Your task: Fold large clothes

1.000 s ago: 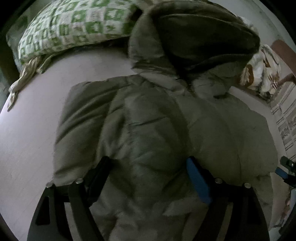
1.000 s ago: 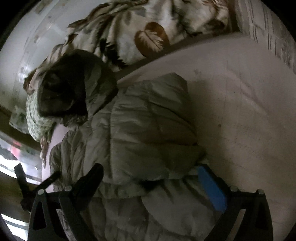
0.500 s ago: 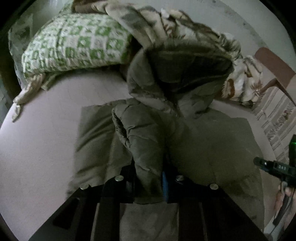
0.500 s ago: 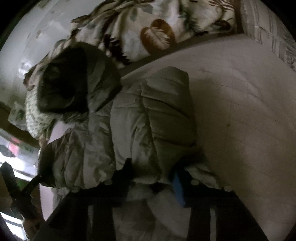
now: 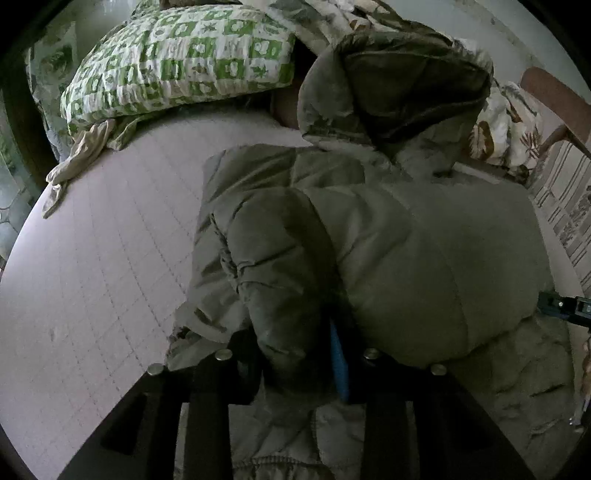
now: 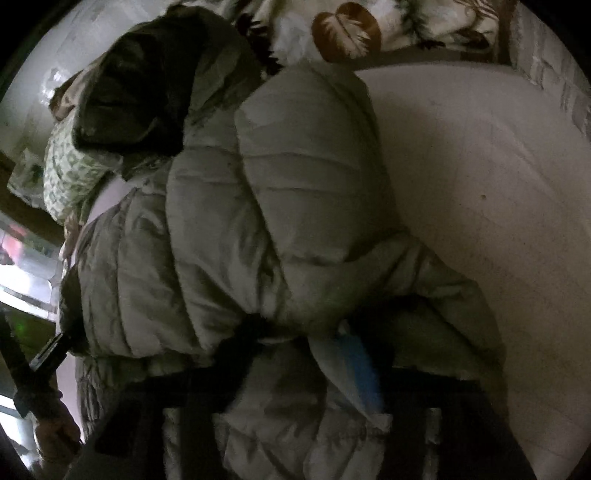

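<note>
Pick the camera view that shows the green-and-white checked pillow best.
The left wrist view: the pillow lies nearly whole, well lit, on the bed at top left, beyond the jacket. The right wrist view shows only a dim sliver, mostly hidden behind the jacket's hood.

Home bedroom: quilted mattress [image 5: 103,266], green-patterned pillow [image 5: 184,59], leaf-print bedding [image 6: 347,33] by wall.

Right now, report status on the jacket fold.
Left gripper and right gripper both opening, quilted fabric between the jaws of each. Hooded jacket on the bed, sides folded inward. Green pillow beside the hood, clear of the fold.
</note>
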A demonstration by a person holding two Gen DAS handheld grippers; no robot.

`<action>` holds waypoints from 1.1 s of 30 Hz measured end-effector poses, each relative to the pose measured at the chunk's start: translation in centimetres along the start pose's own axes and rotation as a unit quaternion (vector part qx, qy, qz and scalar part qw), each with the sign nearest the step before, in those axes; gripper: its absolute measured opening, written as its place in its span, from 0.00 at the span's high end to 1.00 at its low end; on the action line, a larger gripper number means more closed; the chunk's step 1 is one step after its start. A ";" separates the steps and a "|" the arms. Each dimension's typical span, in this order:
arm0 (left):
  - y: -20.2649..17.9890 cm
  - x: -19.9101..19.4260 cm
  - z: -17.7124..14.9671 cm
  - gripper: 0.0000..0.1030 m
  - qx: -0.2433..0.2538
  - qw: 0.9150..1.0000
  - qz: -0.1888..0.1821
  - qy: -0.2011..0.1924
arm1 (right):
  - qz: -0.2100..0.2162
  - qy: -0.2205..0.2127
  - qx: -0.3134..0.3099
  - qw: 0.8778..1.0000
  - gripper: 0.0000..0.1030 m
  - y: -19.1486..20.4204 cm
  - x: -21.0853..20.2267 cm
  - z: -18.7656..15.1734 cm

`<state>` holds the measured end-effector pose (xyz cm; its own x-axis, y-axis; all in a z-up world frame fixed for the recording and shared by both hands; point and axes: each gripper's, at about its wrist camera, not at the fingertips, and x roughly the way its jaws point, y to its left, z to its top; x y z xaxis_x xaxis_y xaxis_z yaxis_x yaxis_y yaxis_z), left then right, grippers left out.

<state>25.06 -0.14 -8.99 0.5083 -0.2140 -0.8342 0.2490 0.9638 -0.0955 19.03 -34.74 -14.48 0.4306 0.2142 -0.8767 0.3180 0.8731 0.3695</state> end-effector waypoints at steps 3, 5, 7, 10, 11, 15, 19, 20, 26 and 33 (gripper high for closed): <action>0.1 -1.2 0.6 0.53 0.003 1.000 0.011 -0.010 | -0.004 -0.017 -0.010 1.000 0.24 0.3 -2.0 0.0; 0.2 -2.2 0.9 0.42 0.002 1.000 0.025 -0.018 | -0.007 -0.031 -0.017 0.999 0.23 0.8 -3.1 0.3; 0.5 -3.3 1.1 0.41 0.002 0.999 0.035 -0.032 | -0.008 -0.043 -0.026 0.999 0.23 1.6 -4.0 0.9; 0.8 -4.4 1.6 0.36 -0.006 0.998 0.045 -0.049 | -0.006 -0.051 -0.036 0.998 0.23 2.8 -4.1 1.7; 0.9 -4.6 1.8 0.34 -0.008 0.998 0.044 -0.053 | -0.004 -0.051 -0.038 0.998 0.23 3.2 -3.8 2.0; -0.3 -3.8 2.6 0.34 0.007 0.998 0.041 -0.051 | 0.004 -0.039 -0.034 0.999 0.23 4.4 -2.1 2.5; -2.2 0.4 2.2 0.33 0.049 0.997 0.062 0.000 | -0.017 -0.019 -0.059 0.998 0.22 5.2 0.5 2.1; -2.4 1.4 2.0 0.32 0.056 0.996 0.068 0.014 | -0.026 -0.009 -0.068 0.997 0.21 5.3 1.3 1.9; -0.9 2.0 1.7 0.27 0.025 0.999 0.035 0.018 | 0.005 -0.002 -0.058 0.998 0.21 5.9 -0.5 4.3; -0.5 1.3 2.6 0.27 0.011 0.999 0.024 0.028 | 0.074 -0.060 0.018 0.995 0.17 8.5 -4.5 12.7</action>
<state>27.79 -1.28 -8.65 0.4738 -0.1576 -0.8664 0.2434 0.9690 -0.0431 30.50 -33.85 -3.44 0.5712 0.2835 -0.7703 0.2735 0.8191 0.5043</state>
